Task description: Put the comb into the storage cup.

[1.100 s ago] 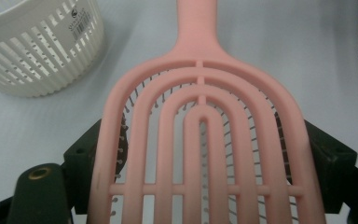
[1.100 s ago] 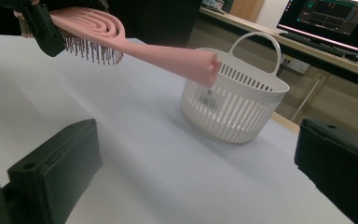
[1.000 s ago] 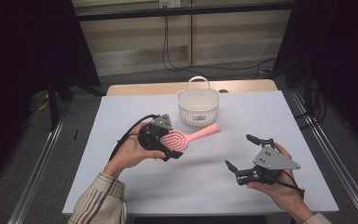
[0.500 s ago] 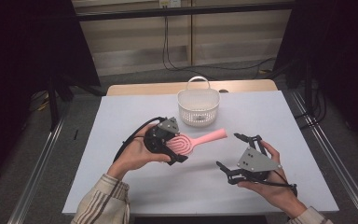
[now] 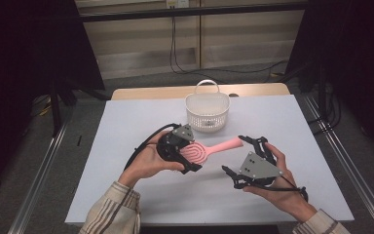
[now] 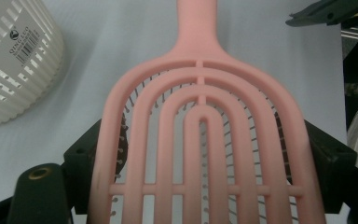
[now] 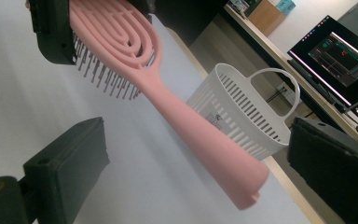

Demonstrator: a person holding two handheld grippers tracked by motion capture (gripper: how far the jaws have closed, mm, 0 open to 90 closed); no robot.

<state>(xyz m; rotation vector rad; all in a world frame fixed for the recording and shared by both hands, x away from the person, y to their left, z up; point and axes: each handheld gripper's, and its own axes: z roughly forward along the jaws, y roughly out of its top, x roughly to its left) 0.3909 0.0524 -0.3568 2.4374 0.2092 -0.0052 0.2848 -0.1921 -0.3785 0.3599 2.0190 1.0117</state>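
The high view looks down and forward, toward twelve o'clock, over the table (image 5: 126, 126); both gripper views sit close, sharing the pink hairbrush (image 6: 200, 140) and white basket (image 7: 242, 112)

A white basket (image 5: 207, 112) is standing upright on the far middle of the white table (image 5: 126, 126), its handle arching above the rim and its slotted wall carrying a small printed label (the barcode is showing best in the left gripper view (image 6: 14, 65)). A strip of wooden board (image 5: 151, 92) is peeking out beyond the table's far edge. Metal rails (image 5: 41, 168) are running along the floor on either side. Black cables (image 5: 185, 68) are hanging down the pale back wall and trailing over the floor. In the right gripper view a monitor (image 7: 338, 58) is glowing on a bench beyond the basket.
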